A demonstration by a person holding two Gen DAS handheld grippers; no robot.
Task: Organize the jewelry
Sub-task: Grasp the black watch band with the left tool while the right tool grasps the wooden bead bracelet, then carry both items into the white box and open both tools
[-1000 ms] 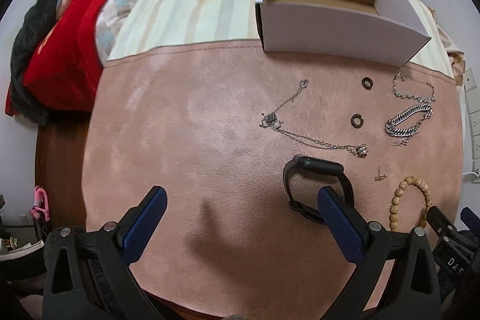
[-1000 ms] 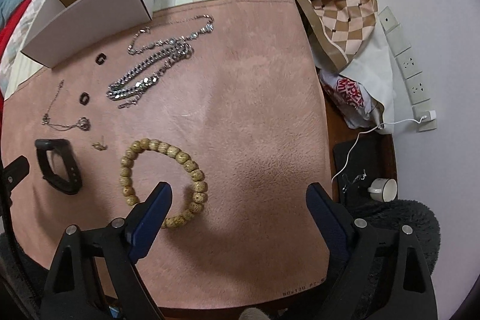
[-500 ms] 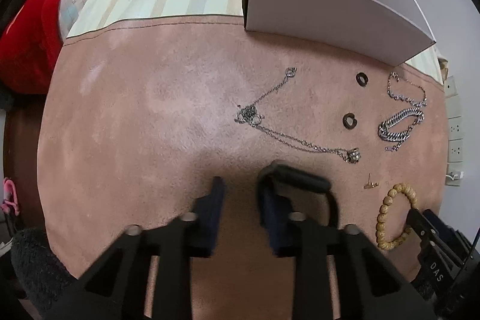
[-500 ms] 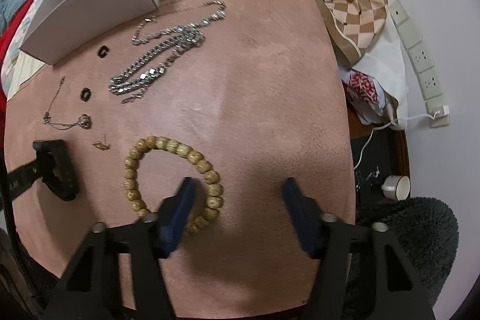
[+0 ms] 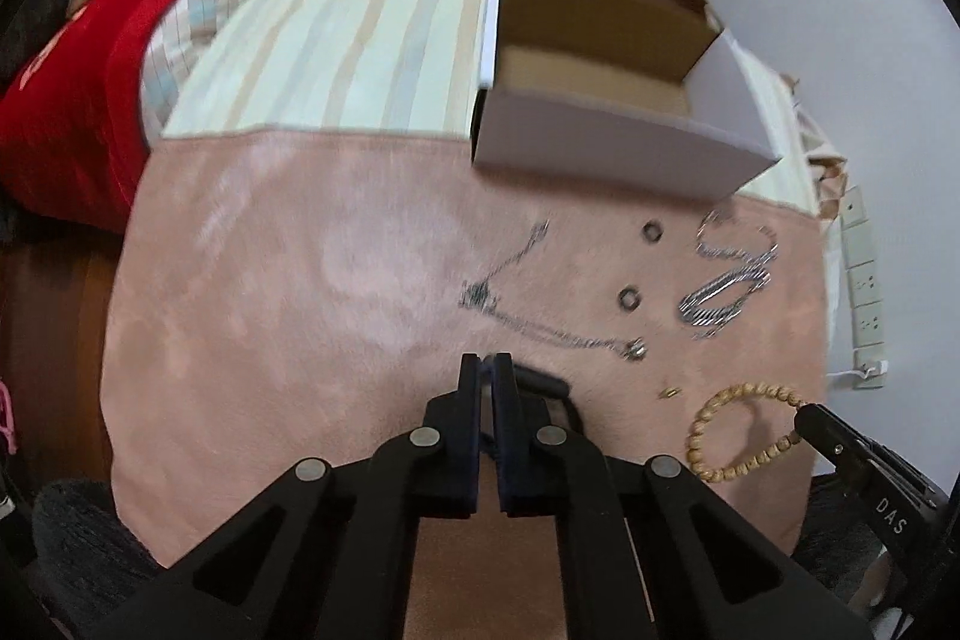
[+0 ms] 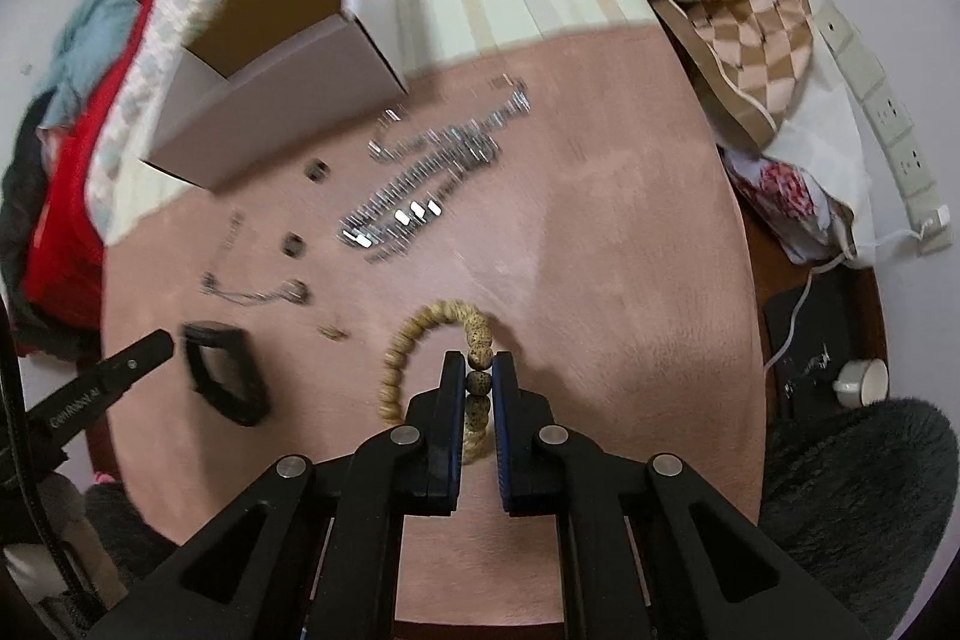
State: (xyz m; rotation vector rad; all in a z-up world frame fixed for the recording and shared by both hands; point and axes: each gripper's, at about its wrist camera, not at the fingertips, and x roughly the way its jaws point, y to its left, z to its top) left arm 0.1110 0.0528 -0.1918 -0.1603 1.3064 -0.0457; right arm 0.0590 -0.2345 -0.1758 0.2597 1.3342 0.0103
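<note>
My left gripper (image 5: 487, 370) is shut on the black wristband (image 5: 549, 388), which shows as a black loop in the right wrist view (image 6: 225, 376). My right gripper (image 6: 478, 370) is shut on the wooden bead bracelet (image 6: 414, 340), also seen in the left wrist view (image 5: 729, 430). On the pink mat (image 5: 288, 292) lie a thin silver necklace (image 5: 540, 304), two dark rings (image 5: 630, 301), a thick silver chain (image 5: 720, 292) and a small gold earring (image 5: 667, 392). An open white box (image 5: 606, 100) stands at the mat's far edge.
A striped cloth (image 5: 336, 58) lies beyond the mat, left of the box. Red and teal bedding (image 5: 72, 58) is at the far left. A checkered bag (image 6: 732, 16), power strips (image 6: 888, 112) and a small white cup (image 6: 864, 382) are on the right.
Both grippers have closed: the left onto the black wristband, the right onto the bead bracelet. Both views have tilted up and the bracelet is pulled out of its flat ring shape.
</note>
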